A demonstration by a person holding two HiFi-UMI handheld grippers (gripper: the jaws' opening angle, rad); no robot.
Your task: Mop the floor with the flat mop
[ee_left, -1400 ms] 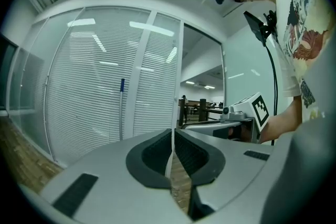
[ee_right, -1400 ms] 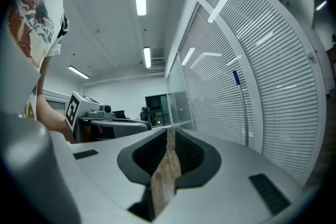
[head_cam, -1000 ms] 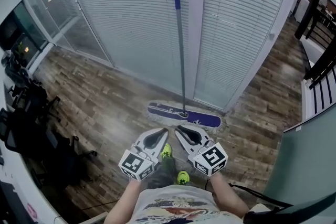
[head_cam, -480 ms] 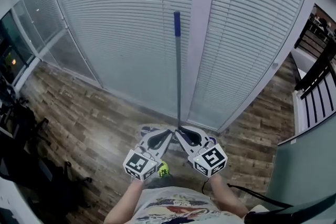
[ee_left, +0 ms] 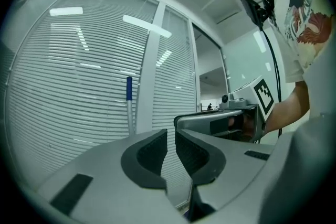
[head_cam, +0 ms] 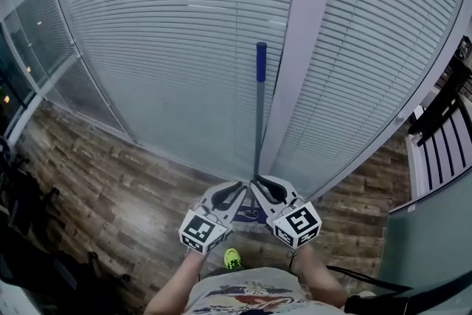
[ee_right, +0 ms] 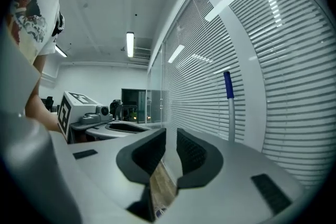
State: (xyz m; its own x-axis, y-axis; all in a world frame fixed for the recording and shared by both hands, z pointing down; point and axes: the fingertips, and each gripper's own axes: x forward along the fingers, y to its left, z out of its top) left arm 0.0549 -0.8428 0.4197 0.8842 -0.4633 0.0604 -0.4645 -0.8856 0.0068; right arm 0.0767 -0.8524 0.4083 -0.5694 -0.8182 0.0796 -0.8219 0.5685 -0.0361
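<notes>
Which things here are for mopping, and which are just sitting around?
For the mopping: flat mop, wooden floor, left gripper, right gripper.
Just sitting around: window blinds, dark furniture on the left, green shoe.

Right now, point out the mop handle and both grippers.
Mop handle (head_cam: 258,118), head view, mid-shaft.
Left gripper (ee_left: 171,138), left gripper view, between jaw tips.
Right gripper (ee_right: 171,136), right gripper view, between jaw tips.
</notes>
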